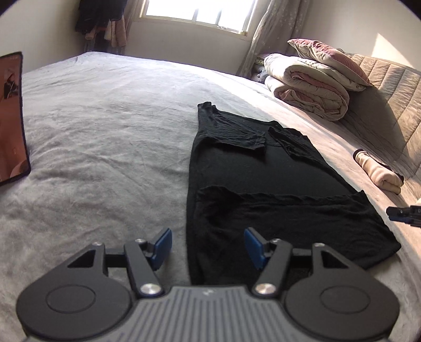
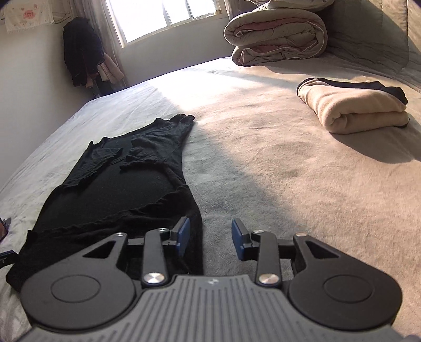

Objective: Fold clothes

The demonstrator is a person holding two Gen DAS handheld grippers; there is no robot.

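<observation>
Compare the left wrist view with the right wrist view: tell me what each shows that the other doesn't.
Only the left wrist view shows the pillow on top of the duvet, a screen at the left edge, and the left gripper, open. Only the right wrist view shows the wall cloth and the right gripper, open. Both show the black shirt, sleeves folded in, the folded beige garment, bed and window.

Left gripper point(image 1: 208, 246) low over near-left edge of black shirt point(image 1: 252, 168), jaws wide apart, empty. Right gripper point(image 2: 210, 242) at shirt's near-right edge, jaws apart, empty.
</observation>
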